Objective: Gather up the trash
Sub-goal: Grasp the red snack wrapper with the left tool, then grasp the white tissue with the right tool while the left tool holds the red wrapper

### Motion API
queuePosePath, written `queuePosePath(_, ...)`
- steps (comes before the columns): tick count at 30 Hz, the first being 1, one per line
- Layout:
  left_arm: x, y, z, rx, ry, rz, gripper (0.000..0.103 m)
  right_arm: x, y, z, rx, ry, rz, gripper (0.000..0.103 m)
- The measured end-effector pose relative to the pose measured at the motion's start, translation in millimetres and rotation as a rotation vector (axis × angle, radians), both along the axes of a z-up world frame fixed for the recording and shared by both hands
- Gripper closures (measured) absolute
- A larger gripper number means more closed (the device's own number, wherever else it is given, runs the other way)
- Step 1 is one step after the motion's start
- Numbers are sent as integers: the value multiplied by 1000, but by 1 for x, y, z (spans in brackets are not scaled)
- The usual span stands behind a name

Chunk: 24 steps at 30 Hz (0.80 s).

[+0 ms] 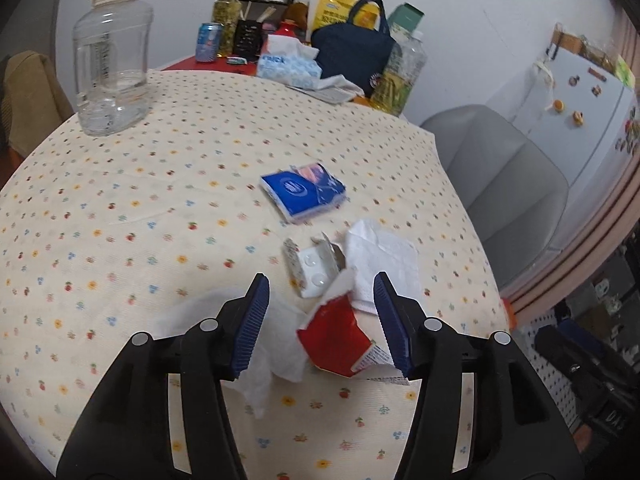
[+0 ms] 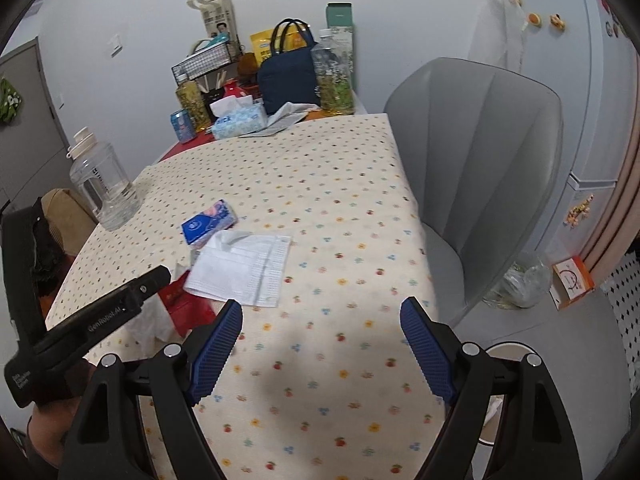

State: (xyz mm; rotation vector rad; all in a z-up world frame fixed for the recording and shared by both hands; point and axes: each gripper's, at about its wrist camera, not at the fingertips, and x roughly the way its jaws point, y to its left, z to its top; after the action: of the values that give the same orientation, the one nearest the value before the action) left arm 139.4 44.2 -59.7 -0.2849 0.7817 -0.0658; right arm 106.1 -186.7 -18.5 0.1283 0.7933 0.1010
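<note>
Litter clusters at lower centre of the left view, so the left gripper (image 1: 320,286) spreads wide around the red wrapper (image 1: 336,340), while the right gripper (image 2: 322,312) waits agape over bare tablecloth (image 2: 320,200)

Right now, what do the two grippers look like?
Both match: the left gripper and right gripper have black plastic linkage arms with round silver pins and ribbed blue pads on the fingers. White "GenRobot.AI" lettering marks the left one's black side.
</note>
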Motion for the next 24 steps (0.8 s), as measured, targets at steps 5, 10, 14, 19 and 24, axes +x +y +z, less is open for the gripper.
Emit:
queuePosePath(5, 9, -15, -14, 41, 50, -10, 85, -3, -14, 2, 0, -6, -23, 23)
queuePosePath(10, 4, -21, -5, 81, 22, -4, 99, -9, -14, 12, 7, -26, -16, 23)
queuePosePath(14, -4, -16, 10, 79, -12, 8, 99, -11, -5, 19, 8, -40, 6, 23)
queuePosePath(19, -12, 1, 27, 68, -53, 44, 99, -10, 11, 25, 6, -57, 39, 20)
queuePosePath(24, -17, 24, 36, 77, -81, 105, 99, -8, 29, 28, 1, -62, 78, 20)
